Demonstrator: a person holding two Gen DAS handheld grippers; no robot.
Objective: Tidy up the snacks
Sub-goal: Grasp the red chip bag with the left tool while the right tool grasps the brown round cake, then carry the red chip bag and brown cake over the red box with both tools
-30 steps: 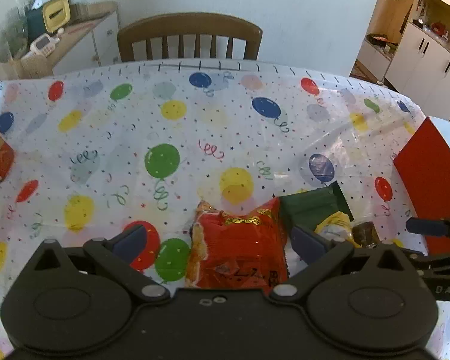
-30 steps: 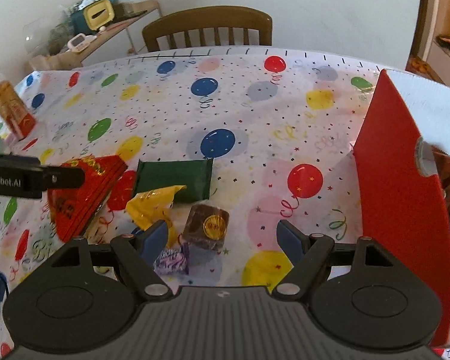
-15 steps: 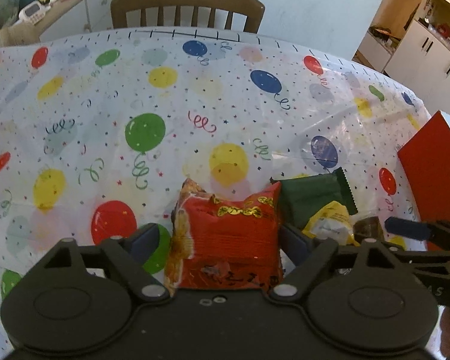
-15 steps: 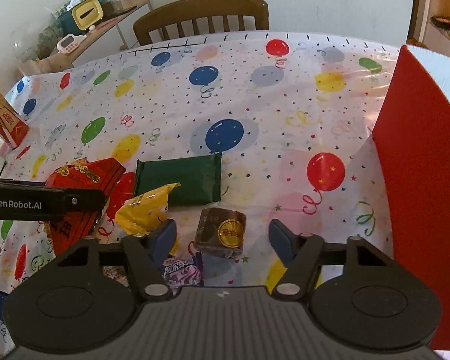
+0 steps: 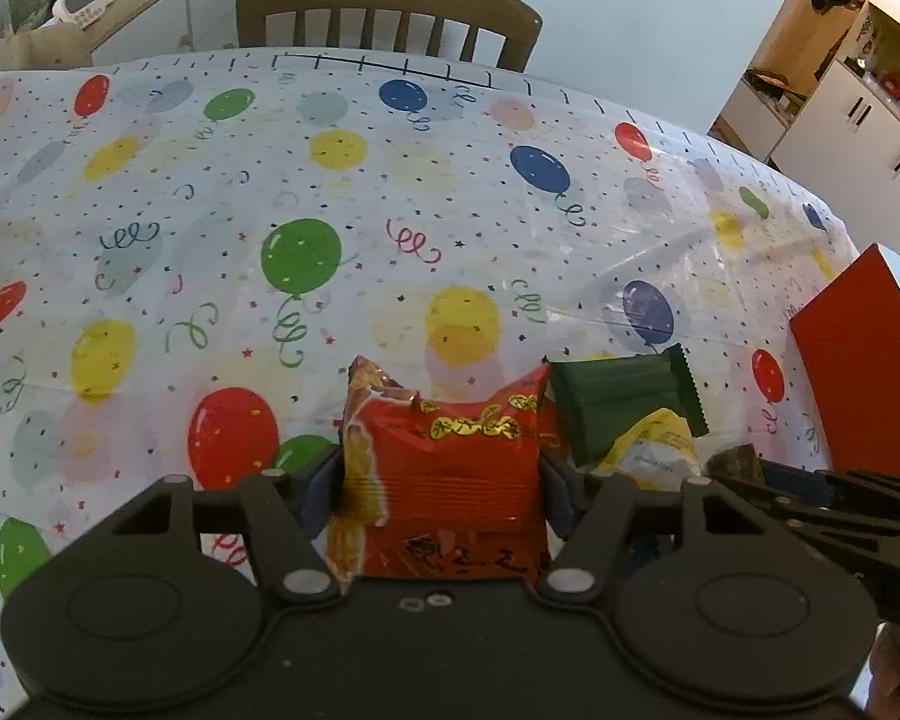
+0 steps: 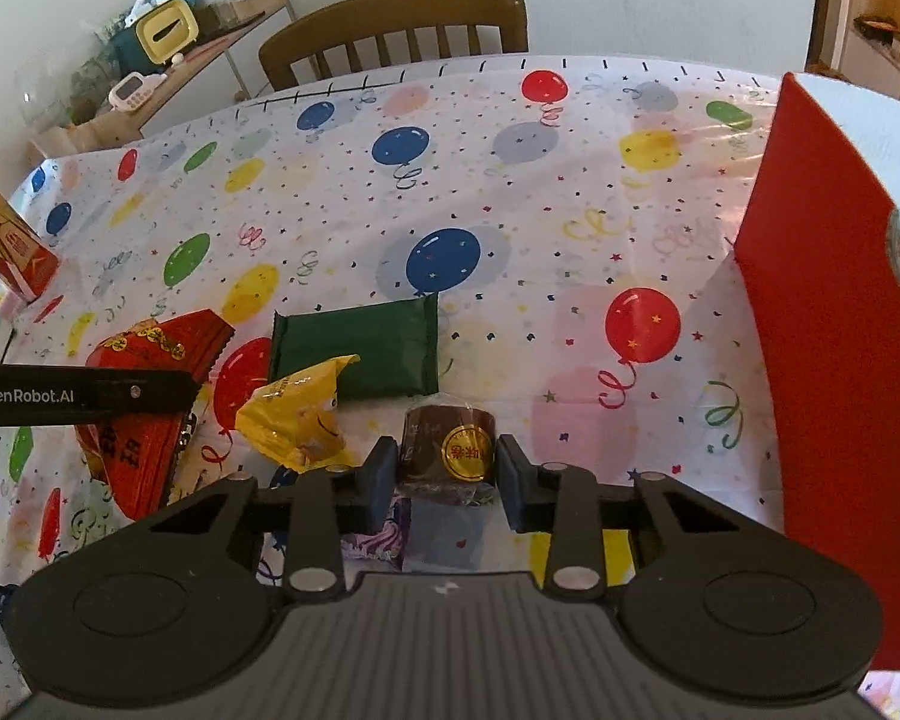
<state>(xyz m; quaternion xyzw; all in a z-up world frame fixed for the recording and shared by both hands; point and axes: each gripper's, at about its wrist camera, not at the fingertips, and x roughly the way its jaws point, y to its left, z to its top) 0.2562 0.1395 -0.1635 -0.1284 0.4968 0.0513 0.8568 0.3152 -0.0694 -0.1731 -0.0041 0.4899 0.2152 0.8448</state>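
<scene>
Carton, far L: orange-red carton [image 6: 11, 240] seen standing at table edge, right-wrist view only.
L gripper [image 5: 441, 483]: jaws just been closing; wide apart a sec ago, pads now pressed on both sides of red snack pack [image 5: 450, 474]. Clenched on pack. Pack seen bulged between pads, gold print at top.
Red pack, other view: lying at L of the snack cluster [image 6: 144, 396], L gripper's black finger across it.
Tablecloth [image 5: 330, 228]: balloon print, plastic sheen. View shifted slightly vs. earlier; chair [image 5: 390, 12] now sits higher in frame.
Green packet [image 6: 357, 354]: flat on cloth, just R of red pack, touching yellow wrapper [image 6: 300, 420] at its near edge. Unmoved vs. earlier.
Purple wrapper [image 6: 372, 540]: partly hidden under R gripper body.
R gripper [image 6: 447, 471]: jaws just been closing; were open around empty cloth beside sweet, now brought in on brown wrapped sweet [image 6: 450, 444] w/ gold sticker. Pads at both sides, appear to be touching it. Sweet on cloth, just below green packet.
Red box [image 6: 840, 360]: upright at R edge, well apart from cluster; cut-out handle in its wall.
</scene>
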